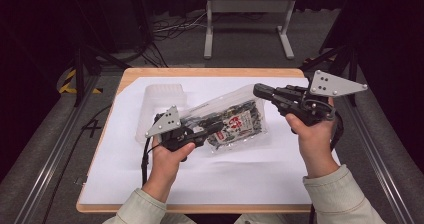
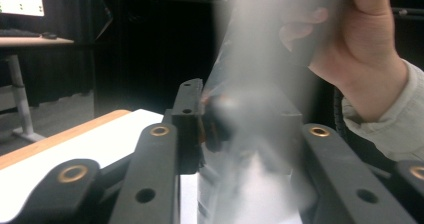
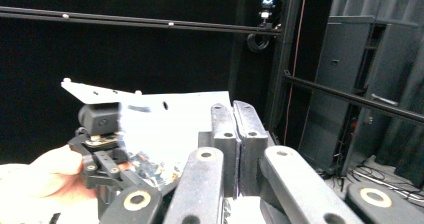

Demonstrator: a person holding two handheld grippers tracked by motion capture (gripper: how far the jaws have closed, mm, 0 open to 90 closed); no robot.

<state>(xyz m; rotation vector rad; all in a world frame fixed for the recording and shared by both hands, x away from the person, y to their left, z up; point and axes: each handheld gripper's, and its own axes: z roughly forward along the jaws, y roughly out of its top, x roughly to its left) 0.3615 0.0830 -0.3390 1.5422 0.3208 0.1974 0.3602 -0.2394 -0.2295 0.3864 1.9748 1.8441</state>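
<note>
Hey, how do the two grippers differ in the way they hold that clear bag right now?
The left gripper grips the clear bag at its near left edge, low over the table; the right gripper pinches the bag's far right corner, higher up. In the high view the left gripper points right and the right gripper points left. In their own views, the right gripper's jaws stand pressed together, the left's stand apart around the bag. Both are shut on it.
</note>
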